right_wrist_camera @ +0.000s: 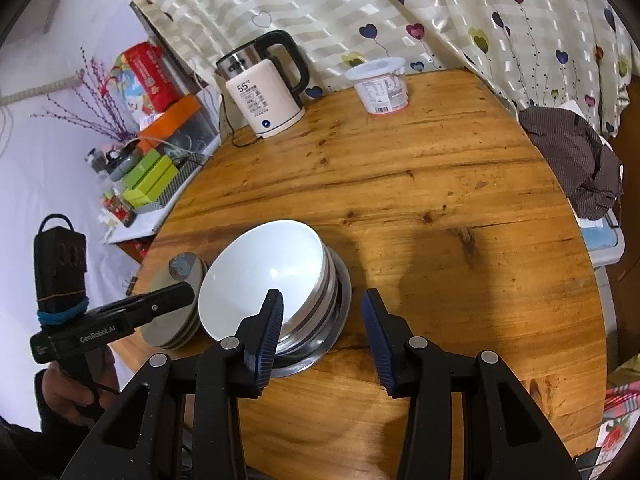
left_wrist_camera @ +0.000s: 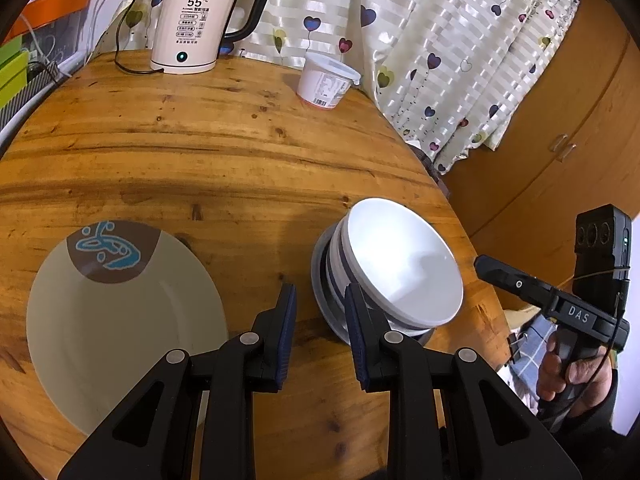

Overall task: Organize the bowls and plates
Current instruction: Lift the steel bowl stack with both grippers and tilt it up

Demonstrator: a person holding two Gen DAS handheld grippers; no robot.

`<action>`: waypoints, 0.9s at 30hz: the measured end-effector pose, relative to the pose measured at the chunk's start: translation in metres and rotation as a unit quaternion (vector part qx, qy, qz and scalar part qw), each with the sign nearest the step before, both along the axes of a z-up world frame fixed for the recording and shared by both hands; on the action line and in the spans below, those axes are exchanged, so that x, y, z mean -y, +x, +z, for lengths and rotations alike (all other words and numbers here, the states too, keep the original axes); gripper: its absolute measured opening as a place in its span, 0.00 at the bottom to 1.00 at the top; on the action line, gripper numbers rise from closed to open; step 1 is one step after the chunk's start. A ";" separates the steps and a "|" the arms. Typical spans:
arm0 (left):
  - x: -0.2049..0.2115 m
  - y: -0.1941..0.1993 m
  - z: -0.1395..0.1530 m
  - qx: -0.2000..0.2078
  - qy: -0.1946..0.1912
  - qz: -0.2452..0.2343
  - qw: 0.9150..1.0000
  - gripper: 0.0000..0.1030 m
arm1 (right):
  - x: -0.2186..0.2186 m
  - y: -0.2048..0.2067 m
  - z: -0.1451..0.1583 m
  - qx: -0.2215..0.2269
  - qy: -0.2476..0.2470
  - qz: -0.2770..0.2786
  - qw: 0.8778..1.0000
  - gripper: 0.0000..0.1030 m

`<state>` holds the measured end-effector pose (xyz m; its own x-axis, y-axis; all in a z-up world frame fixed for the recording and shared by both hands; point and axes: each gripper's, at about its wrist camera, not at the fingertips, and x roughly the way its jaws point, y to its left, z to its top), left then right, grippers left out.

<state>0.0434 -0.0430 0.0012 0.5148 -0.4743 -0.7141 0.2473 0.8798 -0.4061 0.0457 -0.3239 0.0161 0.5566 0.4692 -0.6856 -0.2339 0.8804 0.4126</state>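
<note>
On the round wooden desk (left_wrist_camera: 240, 152), well in front of the kettle (left_wrist_camera: 196, 20), a white bowl (left_wrist_camera: 400, 264) tops a stack of nested bowls (right_wrist_camera: 326, 300) that sits on a grey plate (right_wrist_camera: 340, 320), its mouth facing up and tipped slightly off level. A beige plate (left_wrist_camera: 120, 328) with a brown and blue mark lies flat just beside the stack, on the side away from the desk's edge. The left gripper (left_wrist_camera: 320, 300) hovers between plate and stack, jaws apart and empty; the right gripper (right_wrist_camera: 322, 308) hangs by the stack's other side, jaws also apart and holding nothing.
</note>
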 end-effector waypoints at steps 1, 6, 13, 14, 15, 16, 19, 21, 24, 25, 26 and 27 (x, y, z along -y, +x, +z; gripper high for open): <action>0.000 0.000 -0.001 -0.001 0.000 0.000 1.000 0.25 | 0.001 0.000 0.000 -0.002 0.003 0.000 1.000 0.38; 0.001 -0.003 -0.005 -0.007 0.002 0.001 1.000 0.25 | 0.006 -0.001 -0.004 -0.007 0.010 -0.004 1.000 0.37; 0.002 -0.003 -0.010 -0.016 0.003 0.004 1.000 0.25 | 0.014 -0.003 -0.009 -0.015 0.025 -0.011 1.000 0.37; 0.002 -0.003 -0.010 -0.017 0.002 0.003 1.000 0.25 | 0.015 -0.003 -0.009 -0.015 0.026 -0.012 0.999 0.37; 0.003 -0.003 -0.011 -0.017 0.001 0.003 1.000 0.25 | 0.016 -0.004 -0.010 -0.016 0.026 -0.013 0.999 0.37; 0.003 -0.003 -0.011 -0.018 0.001 0.002 1.000 0.25 | 0.017 -0.004 -0.011 -0.017 0.027 -0.015 0.999 0.37; 0.004 -0.004 -0.012 -0.020 0.001 0.002 1.000 0.25 | 0.018 -0.005 -0.013 -0.021 0.029 -0.015 0.999 0.36; 0.004 -0.003 -0.013 -0.022 0.000 0.001 1.000 0.25 | 0.019 -0.005 -0.014 -0.023 0.029 -0.015 0.999 0.35; 0.004 -0.003 -0.015 -0.024 -0.003 0.000 1.000 0.25 | 0.019 -0.006 -0.016 -0.029 0.032 -0.013 0.999 0.32; 0.003 -0.003 -0.015 -0.025 -0.004 0.001 1.000 0.25 | 0.020 -0.005 -0.018 -0.030 0.032 -0.012 0.999 0.31; 0.003 -0.003 -0.016 -0.025 -0.005 0.001 1.000 0.25 | 0.020 -0.005 -0.019 -0.034 0.033 -0.011 0.999 0.29; 0.003 -0.003 -0.015 -0.025 -0.006 0.001 1.000 0.25 | 0.020 -0.004 -0.020 -0.037 0.034 -0.012 0.999 0.28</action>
<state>0.0402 -0.0458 -0.0143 0.4799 -0.4823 -0.7329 0.2239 0.8750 -0.4292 0.0417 -0.3436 -0.0039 0.5163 0.5041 -0.6924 -0.1797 0.8542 0.4879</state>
